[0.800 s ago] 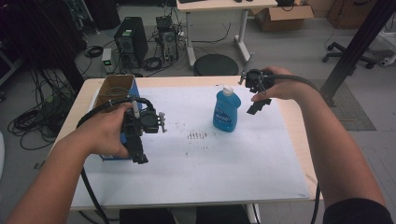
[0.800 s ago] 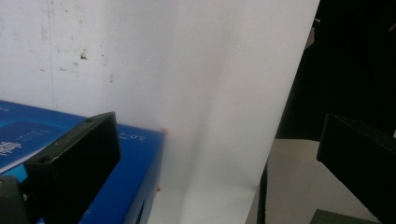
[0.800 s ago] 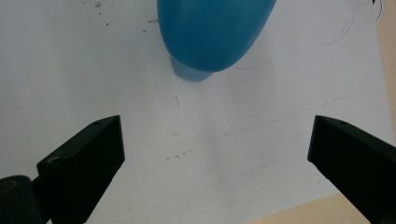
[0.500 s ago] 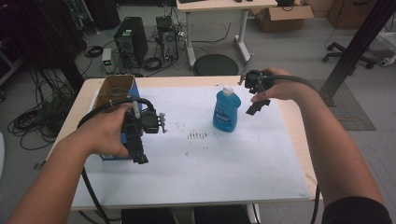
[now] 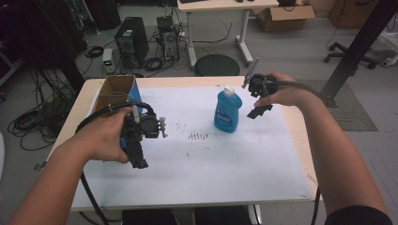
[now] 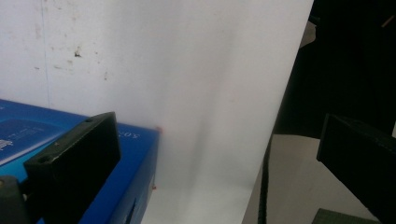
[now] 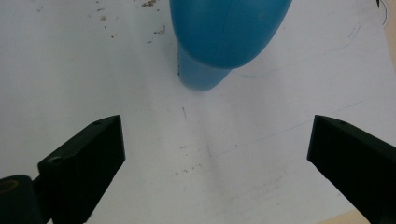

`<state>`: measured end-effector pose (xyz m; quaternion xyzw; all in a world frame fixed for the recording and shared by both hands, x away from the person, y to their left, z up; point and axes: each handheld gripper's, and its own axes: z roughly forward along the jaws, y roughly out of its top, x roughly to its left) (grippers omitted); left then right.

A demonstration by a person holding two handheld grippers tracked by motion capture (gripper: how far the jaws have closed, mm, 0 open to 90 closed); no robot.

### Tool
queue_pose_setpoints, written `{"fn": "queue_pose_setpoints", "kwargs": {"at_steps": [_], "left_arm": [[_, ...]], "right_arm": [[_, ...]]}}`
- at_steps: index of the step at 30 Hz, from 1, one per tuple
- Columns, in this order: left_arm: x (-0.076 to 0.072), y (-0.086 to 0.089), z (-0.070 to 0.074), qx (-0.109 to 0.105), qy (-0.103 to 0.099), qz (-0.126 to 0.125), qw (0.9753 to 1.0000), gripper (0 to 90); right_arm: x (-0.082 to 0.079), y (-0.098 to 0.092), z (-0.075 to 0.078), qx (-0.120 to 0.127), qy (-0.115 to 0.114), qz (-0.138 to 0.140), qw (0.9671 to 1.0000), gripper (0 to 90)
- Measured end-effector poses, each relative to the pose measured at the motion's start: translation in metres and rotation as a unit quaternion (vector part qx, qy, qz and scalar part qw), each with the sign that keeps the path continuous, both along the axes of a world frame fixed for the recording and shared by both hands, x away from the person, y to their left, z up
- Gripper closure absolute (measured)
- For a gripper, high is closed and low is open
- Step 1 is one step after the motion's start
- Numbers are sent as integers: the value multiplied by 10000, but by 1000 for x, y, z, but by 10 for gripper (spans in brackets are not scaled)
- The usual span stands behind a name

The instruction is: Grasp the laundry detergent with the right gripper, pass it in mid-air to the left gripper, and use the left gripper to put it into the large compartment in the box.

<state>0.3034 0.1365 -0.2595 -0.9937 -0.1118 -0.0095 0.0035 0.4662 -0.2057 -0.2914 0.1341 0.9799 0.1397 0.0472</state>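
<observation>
The upright blue bottle [image 5: 228, 111] stands mid-frame, just left of the right gripper [image 5: 259, 99], whose jaws gape apart toward it. The left gripper [image 5: 137, 140], also spread and empty, hangs well apart at lower left beside the blue box [image 5: 135, 96].

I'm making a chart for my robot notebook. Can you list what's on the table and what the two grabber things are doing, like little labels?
table: white sheet covering the top, a few dark specks near the middle
bottle: blue bottle with white cap, standing upright
box: open cardboard box with blue side, at the far left corner
left gripper: left gripper open, holding nothing, close to the box
right gripper: right gripper open, holding nothing, beside the bottle, not touching it
</observation>
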Motion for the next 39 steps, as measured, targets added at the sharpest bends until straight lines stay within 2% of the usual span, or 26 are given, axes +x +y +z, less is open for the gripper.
{"fn": "queue_pose_setpoints", "kwargs": {"at_steps": [4, 5, 7, 17, 27, 35, 39], "left_arm": [[-3, -1, 1, -13, -14, -38, 10000, 2], [-4, -1, 2, -7, -11, -49, 10000, 2], [-5, -2, 2, 5, -15, -96, 10000, 2], [-13, -3, 0, 32, -33, -181, 9998, 2], [-18, -1, -2, 110, -40, -219, 9997, 2], [-21, -4, -4, 154, -43, -259, 9995, 2], [-22, -5, -3, 161, -60, -282, 9995, 2]], "right_arm": [[-5, -3, -3, 66, -28, -47, 10000, 42], [-8, -3, -5, 170, -40, -76, 9998, 42], [-9, -3, -6, 214, -57, -75, 9997, 42], [-16, -1, -23, 512, -172, -233, 9983, 39], [-19, -6, -45, 879, -297, -631, 9937, 34], [-20, -7, -57, 1016, -257, -696, 9921, 35], [-20, -6, -62, 1203, -254, -747, 9896, 34]]}}
